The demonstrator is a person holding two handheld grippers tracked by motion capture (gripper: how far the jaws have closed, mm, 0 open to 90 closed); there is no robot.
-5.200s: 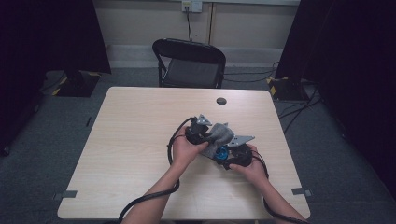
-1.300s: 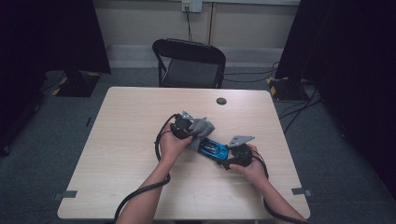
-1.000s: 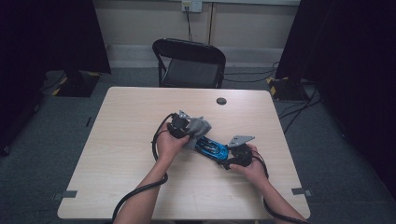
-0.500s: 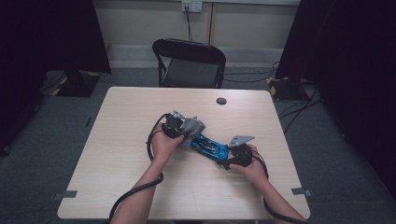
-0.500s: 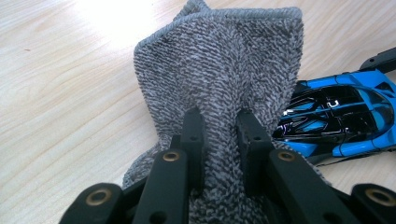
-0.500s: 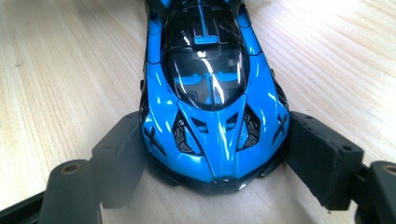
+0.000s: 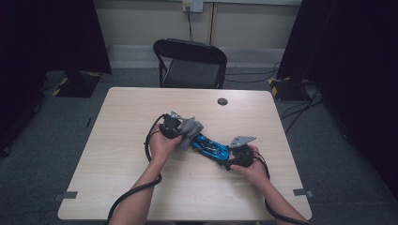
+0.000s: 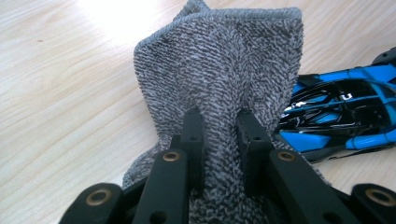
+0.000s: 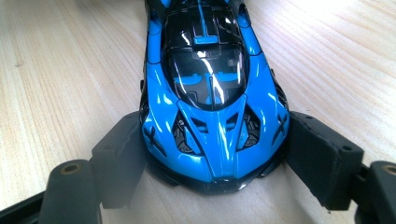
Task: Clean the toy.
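A glossy blue and black toy sports car [image 7: 210, 146] lies on the pale wood-grain counter [image 7: 117, 140], a little right of the middle, set on a slant from upper left to lower right in the high view. The right gripper [image 7: 234, 159] grips it at the lower-right end: in the right gripper view the car's nose [image 9: 212, 135] sits between the two black jaws, which stand wide and press against its flanks on both sides, so the car is pinched across its width. A grey three-cornered plate [image 7: 241, 140] sits on top of this gripper, and the person's right hand [image 7: 253, 168] wraps it from below.

The left gripper [image 7: 180, 136] lies at the car's other end. Its jaws are closed tight on a grey looped terry cloth [image 8: 224, 84]; in the left gripper view a fold of the fabric is squeezed between the two black jaws and the rest stands up beyond them as a tall flap. In that view the car [image 8: 345, 112] lies just to the right of the cloth, its roof and side showing. From above, the bunched cloth [image 7: 190, 129] rests at the car's upper-left end, covering that tip, with the left hand [image 7: 162, 143] behind it.

A black folding chair [image 7: 190, 63] stands past the counter's far edge, and a small dark round disc [image 7: 222, 101] sits on the counter near that edge.
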